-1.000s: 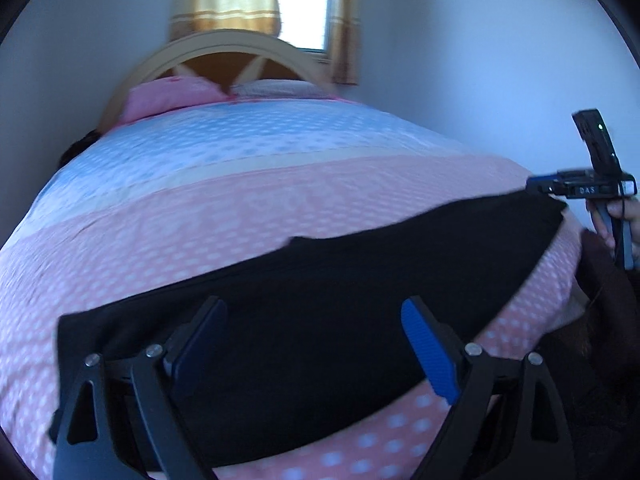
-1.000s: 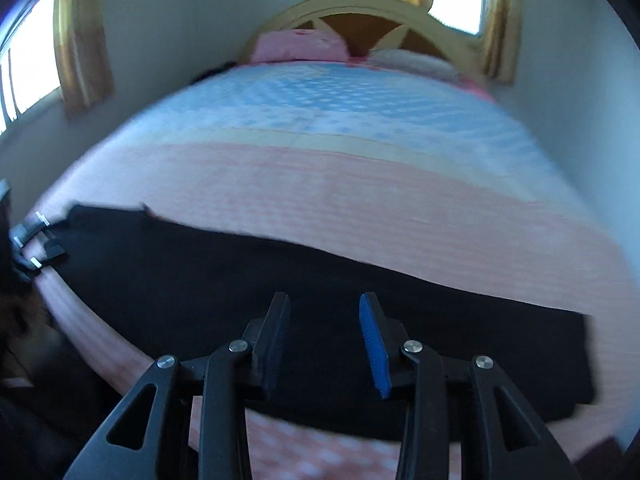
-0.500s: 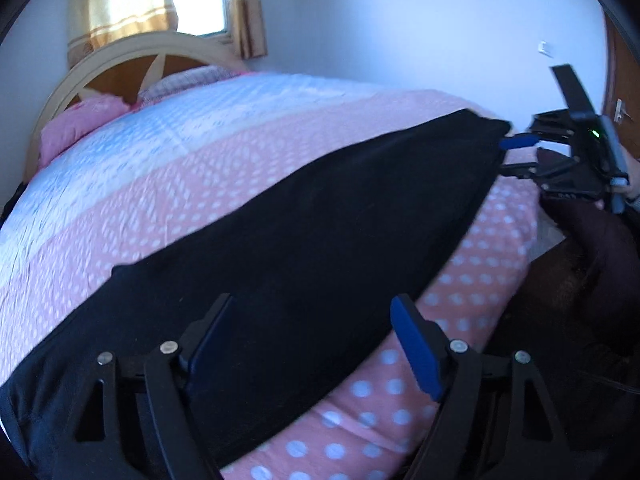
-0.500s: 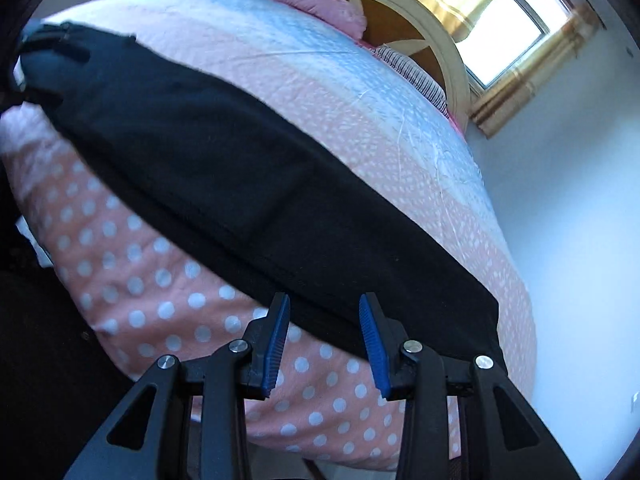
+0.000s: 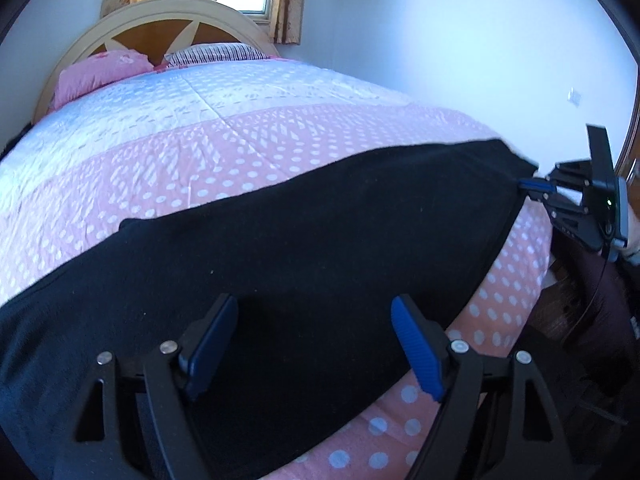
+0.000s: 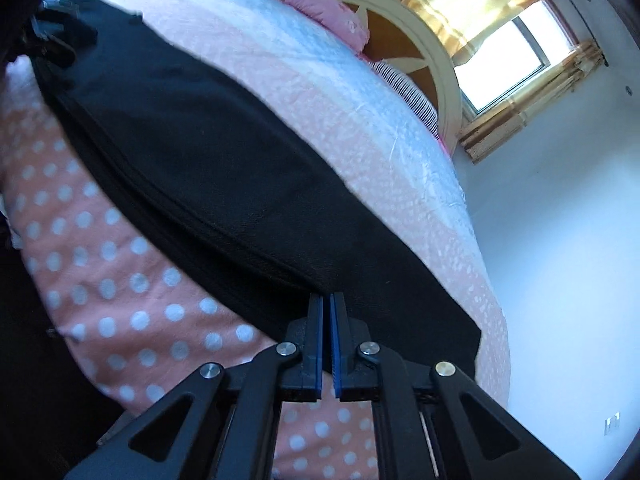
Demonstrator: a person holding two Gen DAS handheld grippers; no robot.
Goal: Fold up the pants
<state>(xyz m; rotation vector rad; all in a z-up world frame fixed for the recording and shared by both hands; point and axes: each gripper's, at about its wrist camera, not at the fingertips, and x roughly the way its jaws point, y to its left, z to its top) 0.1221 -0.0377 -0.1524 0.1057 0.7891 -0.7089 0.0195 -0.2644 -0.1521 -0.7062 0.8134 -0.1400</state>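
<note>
In the left wrist view, the left gripper (image 5: pixel 314 340) hangs with fingers spread wide above the black pants (image 5: pixel 304 240), whose long axis runs leftward and rightward across the bed (image 5: pixel 280 128). In the right wrist view, the right gripper (image 6: pixel 326 312), half-open a second ago, now pinches the pants' (image 6: pixel 208 160) near edge.

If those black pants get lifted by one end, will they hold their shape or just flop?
Probably flop: the black pants lie limp, following the bed's curve. The right hand-held gripper pinches only their edge, so the rest would likely sag and drag. They look soft, unlikely to slip.
</note>
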